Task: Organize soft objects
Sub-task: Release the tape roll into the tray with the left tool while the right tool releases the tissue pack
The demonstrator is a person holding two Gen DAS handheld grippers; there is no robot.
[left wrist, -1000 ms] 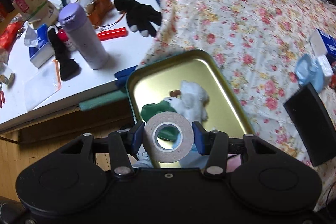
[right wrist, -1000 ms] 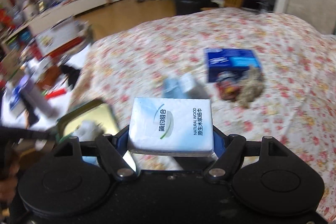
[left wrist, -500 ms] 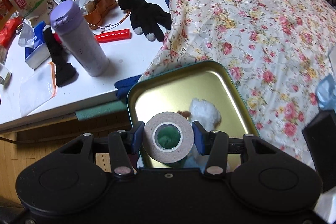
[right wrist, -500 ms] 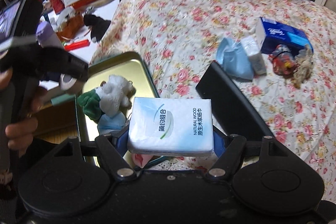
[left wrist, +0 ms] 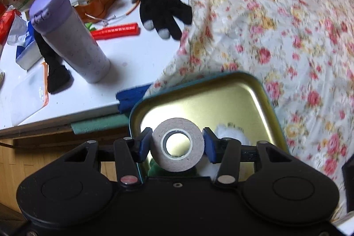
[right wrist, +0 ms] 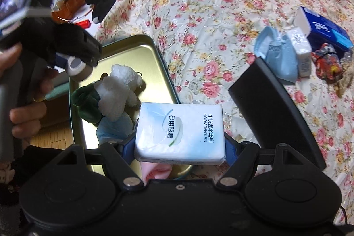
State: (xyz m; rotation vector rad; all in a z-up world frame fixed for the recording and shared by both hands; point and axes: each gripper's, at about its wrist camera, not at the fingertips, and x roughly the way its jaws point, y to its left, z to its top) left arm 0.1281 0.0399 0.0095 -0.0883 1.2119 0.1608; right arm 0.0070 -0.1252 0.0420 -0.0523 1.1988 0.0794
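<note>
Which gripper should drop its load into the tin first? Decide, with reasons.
Left, probably. The left gripper holds the tape roll directly over the gold tin; the right gripper, with its tissue pack, hangs at the tin's near corner.

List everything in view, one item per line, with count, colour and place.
tin tray: 1, gold inside, teal rim, bed edge
plush toy: 1, white, in tray
green plush: 1, in tray
tape roll: 1, beige, in left grip
tissue pack: 1, white-blue, in right grip
face mask: 1, light blue, on bedspread
bottle: 1, lilac, on white table
glove: 1, black, table edge
left hand-held gripper: 1, black
right hand-held gripper: 1, black
</note>
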